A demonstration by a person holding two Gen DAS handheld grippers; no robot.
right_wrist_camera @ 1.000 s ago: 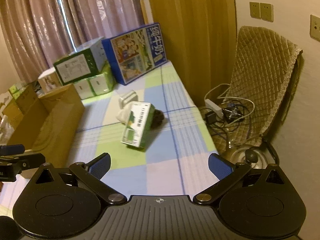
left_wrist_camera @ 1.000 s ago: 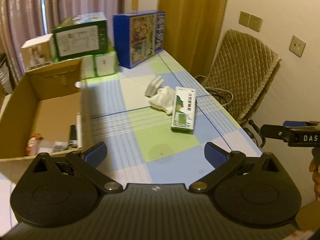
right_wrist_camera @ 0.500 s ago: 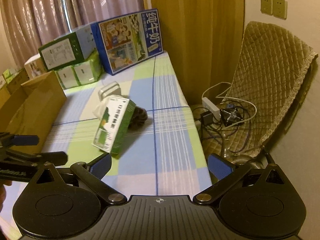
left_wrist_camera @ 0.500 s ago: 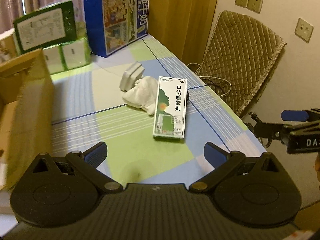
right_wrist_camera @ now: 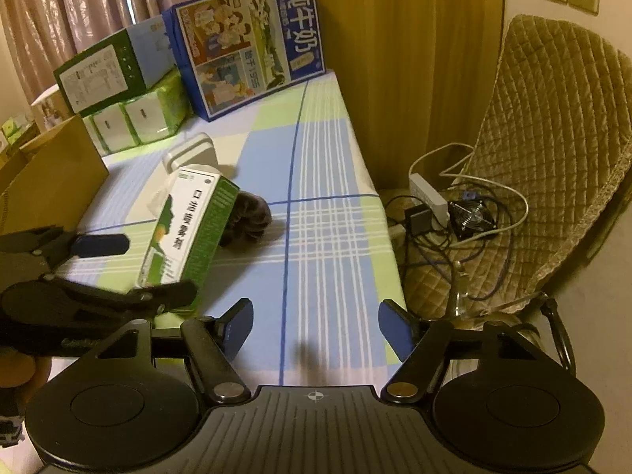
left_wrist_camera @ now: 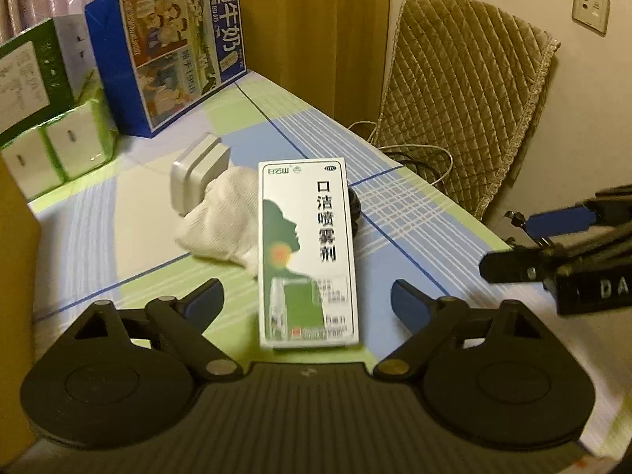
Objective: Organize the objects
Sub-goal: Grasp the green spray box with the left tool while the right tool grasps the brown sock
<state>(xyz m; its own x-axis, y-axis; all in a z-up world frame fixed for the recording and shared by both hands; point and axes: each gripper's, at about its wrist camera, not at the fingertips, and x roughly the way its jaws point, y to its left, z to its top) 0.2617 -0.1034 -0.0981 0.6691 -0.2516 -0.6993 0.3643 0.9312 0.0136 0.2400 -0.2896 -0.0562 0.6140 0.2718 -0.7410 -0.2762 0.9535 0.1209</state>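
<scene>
The green-and-white medicine box [left_wrist_camera: 306, 252], lying near on the surface, reads "口洁喷雾剂" down its face, with a small "OTC" oval in its top corner. The far blue carton [left_wrist_camera: 173, 51] reads "纯牛奶". At the right, the other hand-held gripper [left_wrist_camera: 568, 260] shows the letters "DA".

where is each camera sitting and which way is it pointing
Left wrist: sits on the left gripper, facing along the table at the medicine box between its open jaws; the right gripper shows at the right edge.
Right wrist: sits on the right gripper, facing the table's right edge and the chair; the left gripper is at left.
Shared: medicine box, blue milk carton, white cloth.
</scene>
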